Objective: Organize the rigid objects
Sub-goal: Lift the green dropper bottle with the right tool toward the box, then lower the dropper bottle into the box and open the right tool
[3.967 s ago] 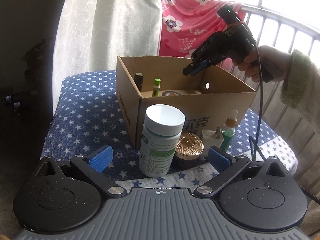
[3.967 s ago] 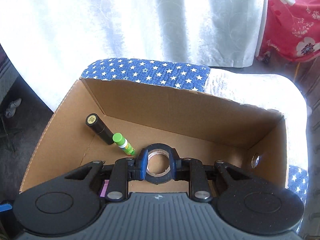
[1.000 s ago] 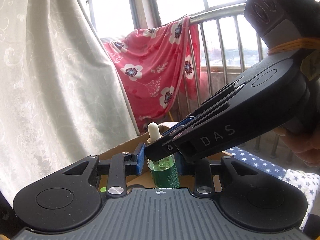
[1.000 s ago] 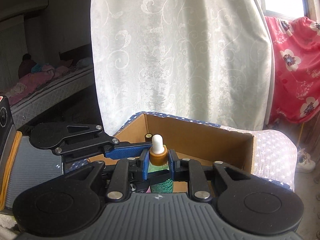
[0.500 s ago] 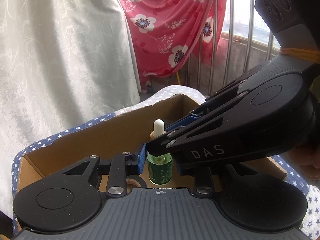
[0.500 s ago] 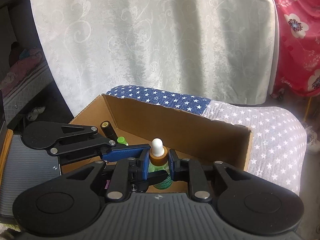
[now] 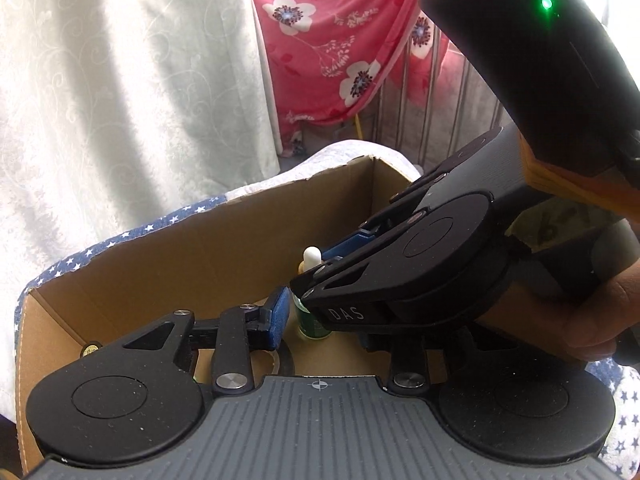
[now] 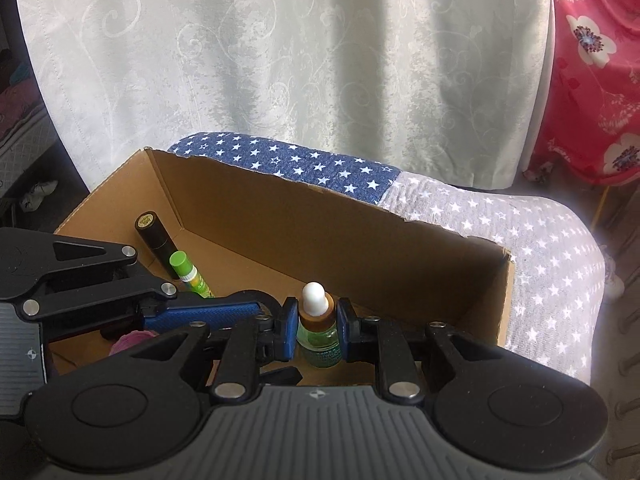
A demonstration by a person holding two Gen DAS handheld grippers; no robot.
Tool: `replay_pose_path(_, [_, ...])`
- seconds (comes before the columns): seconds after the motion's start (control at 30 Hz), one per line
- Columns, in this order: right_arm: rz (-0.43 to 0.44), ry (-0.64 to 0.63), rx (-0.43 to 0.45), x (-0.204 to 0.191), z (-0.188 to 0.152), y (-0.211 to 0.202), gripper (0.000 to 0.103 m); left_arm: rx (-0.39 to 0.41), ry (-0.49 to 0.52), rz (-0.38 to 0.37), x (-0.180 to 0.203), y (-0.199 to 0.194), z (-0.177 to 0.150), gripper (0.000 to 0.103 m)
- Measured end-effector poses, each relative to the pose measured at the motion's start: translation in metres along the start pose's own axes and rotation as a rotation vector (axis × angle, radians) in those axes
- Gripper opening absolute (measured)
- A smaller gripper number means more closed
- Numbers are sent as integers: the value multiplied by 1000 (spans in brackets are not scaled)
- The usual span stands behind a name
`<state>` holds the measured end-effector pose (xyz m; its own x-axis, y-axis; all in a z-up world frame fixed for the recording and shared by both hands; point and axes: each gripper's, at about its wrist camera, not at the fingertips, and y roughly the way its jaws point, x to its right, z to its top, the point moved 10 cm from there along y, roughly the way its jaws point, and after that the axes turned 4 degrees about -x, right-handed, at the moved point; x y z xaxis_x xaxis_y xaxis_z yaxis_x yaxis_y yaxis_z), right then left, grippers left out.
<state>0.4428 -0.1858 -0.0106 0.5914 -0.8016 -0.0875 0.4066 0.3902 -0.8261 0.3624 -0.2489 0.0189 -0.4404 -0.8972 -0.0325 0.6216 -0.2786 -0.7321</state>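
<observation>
Green dropper bottle (image 8: pixel 319 336) stands upright inside cardboard box (image 8: pixel 400 256), clamped by right gripper (image 8: pixel 318 330) fingers. Left gripper (image 7: pixel 320 320) fingers have just been opening, now apart w/ bottle between.

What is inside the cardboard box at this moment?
Inside the cardboard box: a black tube, a green-capped stick, a tape roll and a green dropper bottle gripped by the right gripper. The near floor is covered by both grippers.
</observation>
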Motion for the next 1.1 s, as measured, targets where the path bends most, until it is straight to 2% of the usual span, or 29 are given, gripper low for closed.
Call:
replay_pose_path(0.2, [29, 52, 62, 6, 7, -21, 28, 13, -20, 5, -5, -9, -1, 46])
replay_pose_path(0.27, [28, 74, 82, 9, 7, -30, 39, 27, -30, -1, -6, -17, -1, 51])
replay_pose_path(0.3, [29, 86, 96, 11, 7, -37, 41, 38, -31, -1, -6, -22, -1, 56])
replay_pose_path(0.33, [35, 100, 112, 12, 6, -44, 41, 50, -29, 1, -6, -28, 0, 58])
replay_pose_path(0.4, [56, 138, 149, 14, 3, -62, 41, 76, -26, 0, -5, -39, 2, 68])
replay_pose_path(0.53, [78, 221, 263, 14, -12, -111, 41, 128, -19, -19, -1, -75, -5, 74])
replay_pose_path(0.67, [86, 271, 385, 1, -44, -163, 41, 187, 2, -23, -1, -112, -18, 83])
replay_pose_path(0.83, [108, 284, 469, -37, -97, -199, 41, 253, 18, -48, -5, -161, -46, 85])
replay_pose_path(1.0, [204, 336, 497, -78, -148, -206, 41, 279, 56, -62, -10, -190, -87, 91])
replay_pose_path(1.1, [205, 381, 502, -91, -171, -202, 41, 267, 76, -48, -10, -191, -114, 92])
